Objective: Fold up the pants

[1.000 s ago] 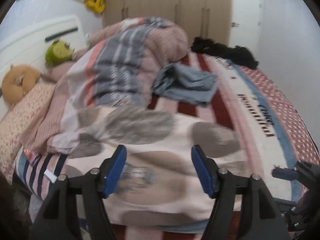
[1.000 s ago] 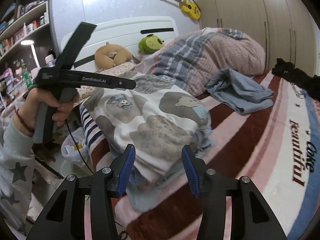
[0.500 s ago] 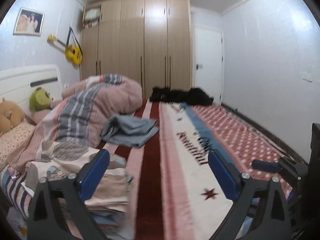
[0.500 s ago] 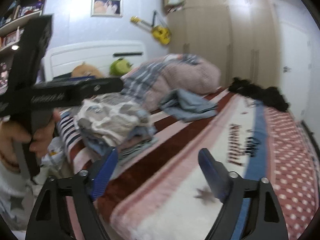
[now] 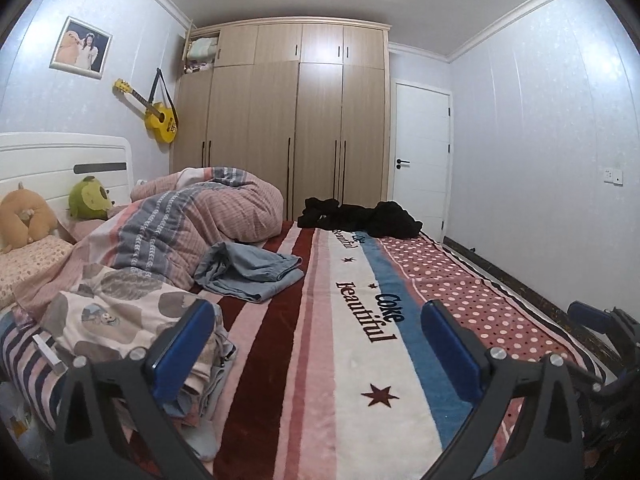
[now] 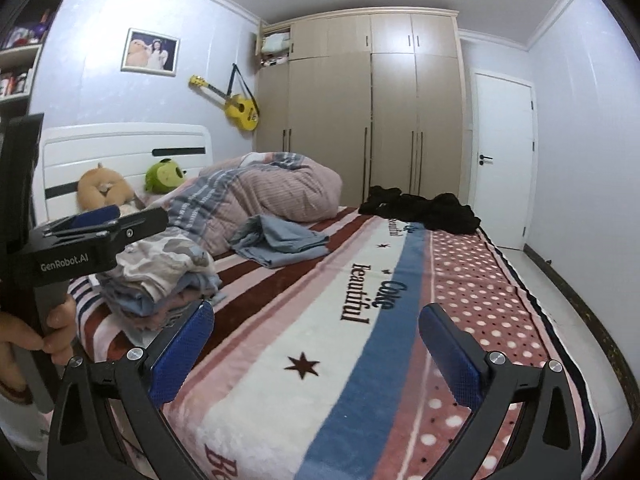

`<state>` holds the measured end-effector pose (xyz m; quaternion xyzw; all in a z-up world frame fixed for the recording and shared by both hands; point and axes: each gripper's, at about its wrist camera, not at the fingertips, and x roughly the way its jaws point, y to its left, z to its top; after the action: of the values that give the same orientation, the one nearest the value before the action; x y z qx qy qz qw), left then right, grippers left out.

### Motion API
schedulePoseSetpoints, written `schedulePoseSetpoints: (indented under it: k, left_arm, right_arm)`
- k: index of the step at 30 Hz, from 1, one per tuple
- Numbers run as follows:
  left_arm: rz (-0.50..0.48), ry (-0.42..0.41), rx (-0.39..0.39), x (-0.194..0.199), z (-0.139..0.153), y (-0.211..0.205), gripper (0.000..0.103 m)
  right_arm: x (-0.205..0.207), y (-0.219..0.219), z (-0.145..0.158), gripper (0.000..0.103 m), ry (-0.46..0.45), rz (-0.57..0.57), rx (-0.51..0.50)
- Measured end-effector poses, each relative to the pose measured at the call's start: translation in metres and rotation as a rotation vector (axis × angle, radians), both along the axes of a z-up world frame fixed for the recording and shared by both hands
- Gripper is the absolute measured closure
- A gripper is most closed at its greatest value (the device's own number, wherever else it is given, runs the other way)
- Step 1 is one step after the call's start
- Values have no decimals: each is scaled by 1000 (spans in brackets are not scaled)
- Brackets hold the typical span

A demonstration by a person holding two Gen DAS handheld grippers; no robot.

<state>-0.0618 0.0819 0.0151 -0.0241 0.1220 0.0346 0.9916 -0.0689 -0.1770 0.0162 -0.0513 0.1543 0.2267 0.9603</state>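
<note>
Bedroom with a striped plush blanket (image 5: 320, 360) spread on the bed: my left claw (image 5: 316, 340) and right claw (image 6: 316, 344) gape wide and empty, while crumpled blue-grey pants (image 5: 248, 272) lie well ahead beside the quilt, where a careless grab could snag bedding.
</note>
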Motion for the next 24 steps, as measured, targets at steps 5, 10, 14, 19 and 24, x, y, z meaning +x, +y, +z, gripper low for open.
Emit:
schedulePoseSetpoints:
  k: [5, 10, 14, 19, 24]
  left_arm:
    - [14, 2, -4, -1, -2, 0, 1]
    - [19, 7, -1, -1, -5, -1, 1]
    - [21, 13, -1, 0, -6, -2, 1]
    - [23, 15, 1, 1, -7, -3, 1]
    - [30, 15, 5, 0, -8, -4, 1]
  right_arm:
    - [-1, -7, 1, 1, 3, -2, 14]
    - [-2, -9, 2, 1, 6, 1, 14]
    - [-2, -8, 1, 1, 10, 4, 15]
    - [-1, -8, 1, 1, 11, 1, 16]
    - [-1, -9, 0, 1, 13, 1, 15]
